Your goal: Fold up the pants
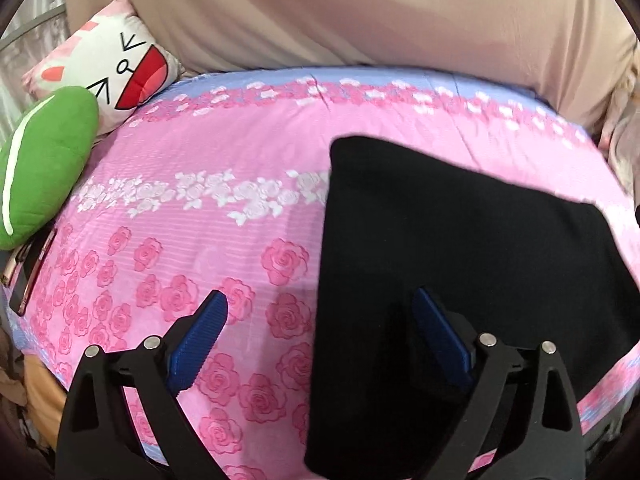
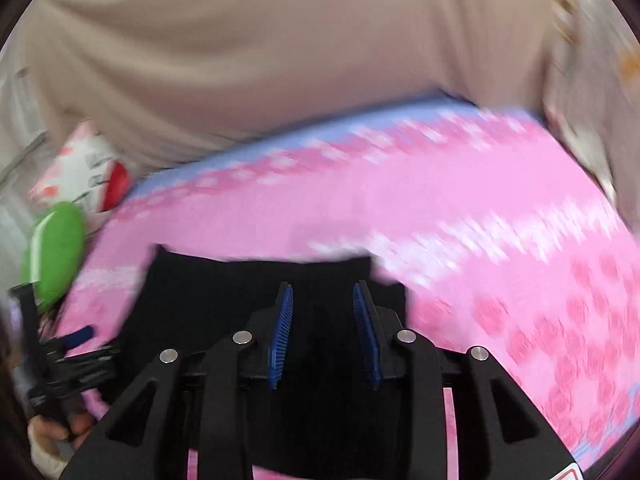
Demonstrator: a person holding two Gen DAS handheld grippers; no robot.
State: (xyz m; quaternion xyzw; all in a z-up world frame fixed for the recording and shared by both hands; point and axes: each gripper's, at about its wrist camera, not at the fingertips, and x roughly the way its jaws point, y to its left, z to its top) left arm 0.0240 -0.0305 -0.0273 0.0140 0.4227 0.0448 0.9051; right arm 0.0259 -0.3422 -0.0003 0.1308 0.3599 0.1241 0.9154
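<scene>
The black pants [image 1: 460, 264] lie flat on the bed [image 1: 240, 152] as a compact dark rectangle, over toward the near edge of the pink rose-print cover, and that looks very much like a fold already laid down. The left gripper [image 1: 320, 312] hangs over the garment's left edge with its jaws spread wide, one blue pad over the bare cover and the other over the black cloth, nothing caught between them. The right gripper [image 2: 322, 300] sits above the pants from the other side, jaws parted only narrowly, and no fabric shows between the pads (this view is badly smeared, so fine contact is hard to call). In that same view the left gripper shows at the far left, held in a hand [image 2: 60, 432]. My read: we're between folds, both tools free, the cloth resting on its own. If another fold is wanted, the next move calls for each gripper to come down on a corner or edge of one short side, pinch through all the layers, and carry that side over to meet the opposite one without dragging the stack askew. The layered edge is thick and soft, so a shallow bite could take only the top layer. A green cushion [image 1: 44, 160] and a cartoon pillow [image 1: 120, 64] sit well apart at the bed's far corner, out of the way.
</scene>
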